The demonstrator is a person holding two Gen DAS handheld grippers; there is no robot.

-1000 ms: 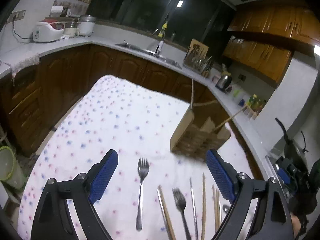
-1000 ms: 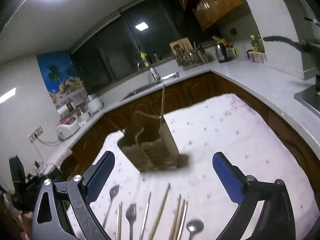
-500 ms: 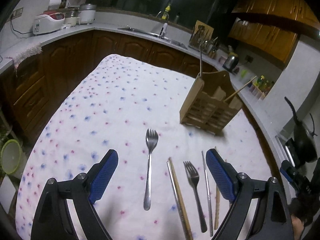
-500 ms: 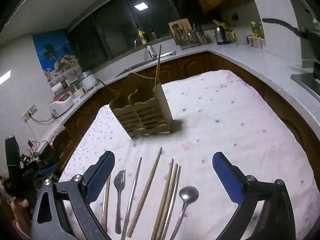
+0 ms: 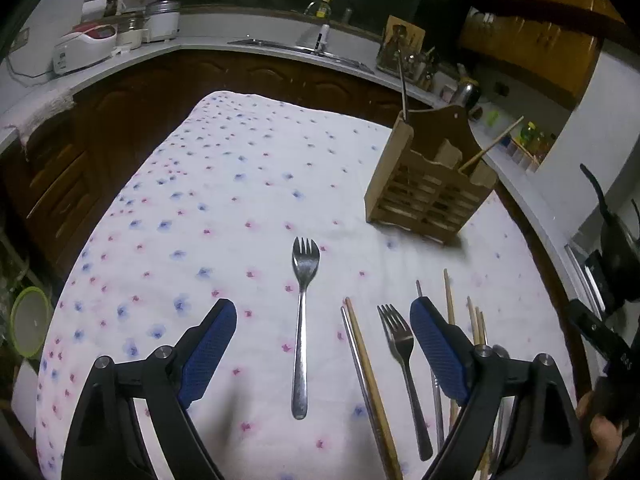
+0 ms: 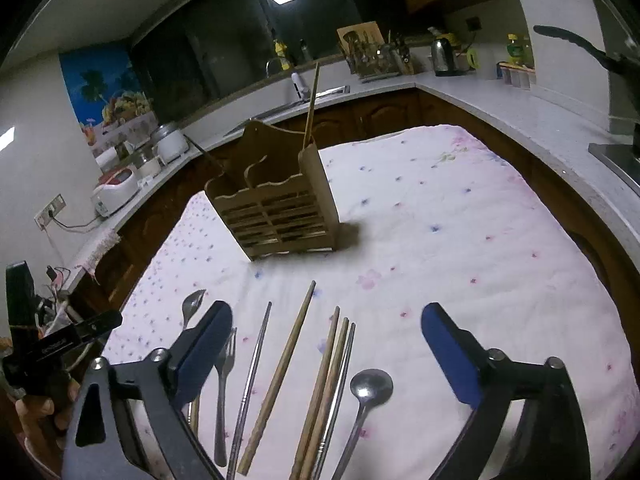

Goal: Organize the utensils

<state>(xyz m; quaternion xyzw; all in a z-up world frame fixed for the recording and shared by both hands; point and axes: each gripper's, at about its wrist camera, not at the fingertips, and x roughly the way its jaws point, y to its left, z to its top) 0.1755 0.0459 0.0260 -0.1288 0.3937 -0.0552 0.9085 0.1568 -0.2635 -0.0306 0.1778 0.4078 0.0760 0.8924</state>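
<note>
A wooden utensil holder (image 5: pixel 430 184) (image 6: pixel 280 208) stands on the flowered tablecloth (image 5: pixel 224 184), with a chopstick (image 6: pixel 311 106) sticking up from it. Utensils lie in a row in front: a steel fork (image 5: pixel 302 320) apart on the left, a second fork (image 5: pixel 404 364) (image 6: pixel 222 384), wooden chopsticks (image 6: pixel 280 376), metal chopsticks (image 6: pixel 250 384) and a spoon (image 6: pixel 362 404). My left gripper (image 5: pixel 322 348) is open and empty above the lone fork. My right gripper (image 6: pixel 326 360) is open and empty above the chopsticks and spoon.
Dark wood cabinets and a grey counter (image 5: pixel 248 46) surround the table, with a sink, rice cookers (image 5: pixel 84 46) and a kettle (image 6: pixel 442 56). A pan handle (image 6: pixel 580 46) juts in at the right. The other hand-held gripper shows at the view's edge (image 6: pixel 48 344).
Both grippers have tilted down and come closer to the table; the utensils now lie between the open fingers. The holder sits higher in both views. Nothing was taken hold of.
</note>
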